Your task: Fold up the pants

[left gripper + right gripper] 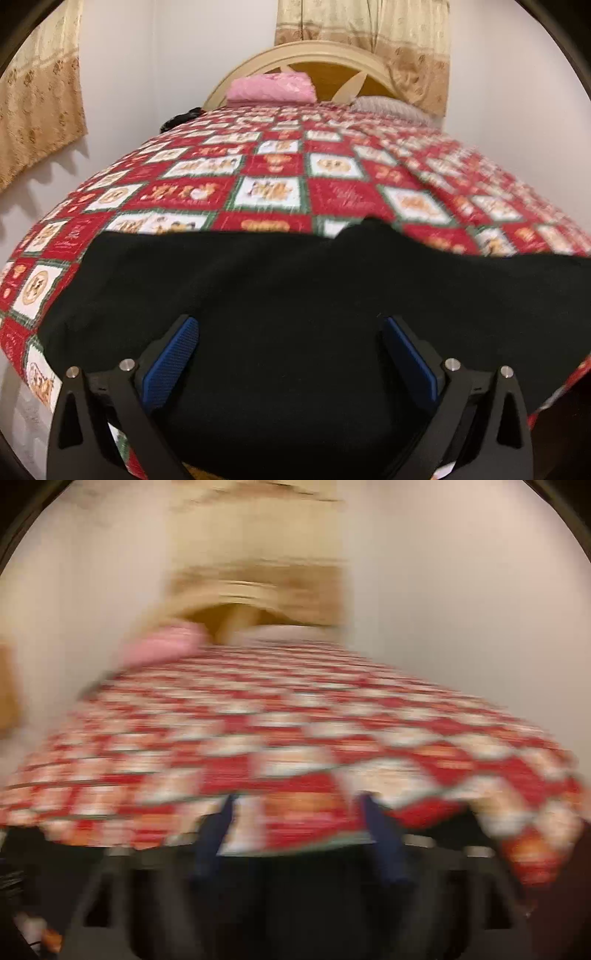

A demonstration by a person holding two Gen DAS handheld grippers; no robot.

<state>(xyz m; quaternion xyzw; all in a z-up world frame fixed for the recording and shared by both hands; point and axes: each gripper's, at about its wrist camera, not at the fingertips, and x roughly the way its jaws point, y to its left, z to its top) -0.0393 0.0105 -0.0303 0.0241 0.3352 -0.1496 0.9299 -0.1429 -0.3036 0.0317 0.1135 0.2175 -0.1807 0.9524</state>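
Note:
Black pants [280,295] lie spread on the near part of a bed with a red and white patchwork quilt [280,173]. My left gripper [290,326] is open, its blue pads wide apart just above the pants, holding nothing. The right wrist view is badly motion-blurred. My right gripper [297,812] shows two blue fingers apart over the quilt [295,720], with dark cloth, likely the pants [295,886], low in the frame. I cannot tell whether it touches them.
A pink folded cloth [271,88] and a grey pillow [391,107] lie at the head of the bed by the cream headboard [314,55]. Beige curtains [40,88] hang on the white wall. The bed's left edge drops off at the lower left.

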